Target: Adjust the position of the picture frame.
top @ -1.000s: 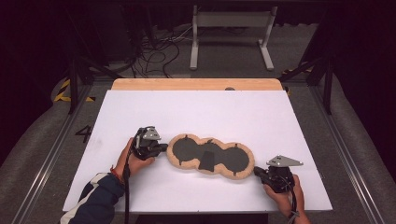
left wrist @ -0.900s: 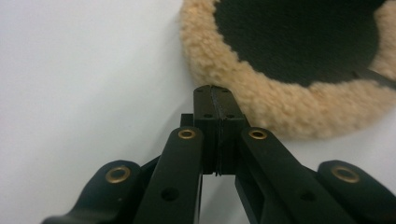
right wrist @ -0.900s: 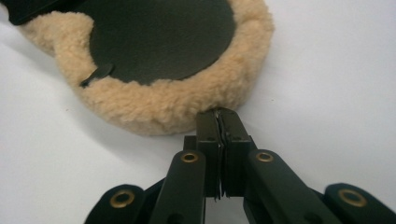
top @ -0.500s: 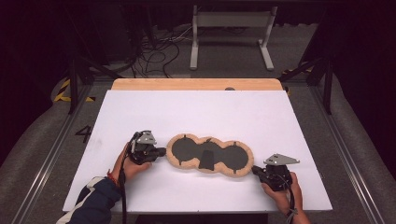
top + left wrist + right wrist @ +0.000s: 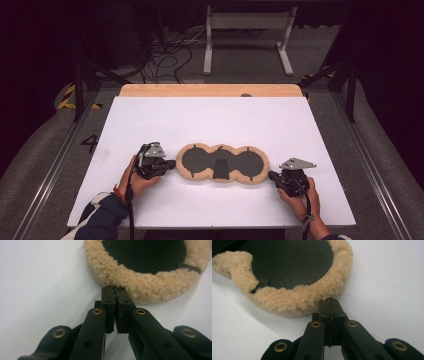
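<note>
Left tongs (image 5: 172, 163), right tongs (image 5: 272, 175) pinch fleece-rimmed pad (image 5: 222, 163).

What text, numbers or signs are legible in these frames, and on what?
"4": dark numeral on the grey floor beside the left edge of the white table.
Yellow-and-black hazard stripes on the floor farther back: a marking, no words.
No print on the fleece-edged pad or on either hand-held gripper.
</note>
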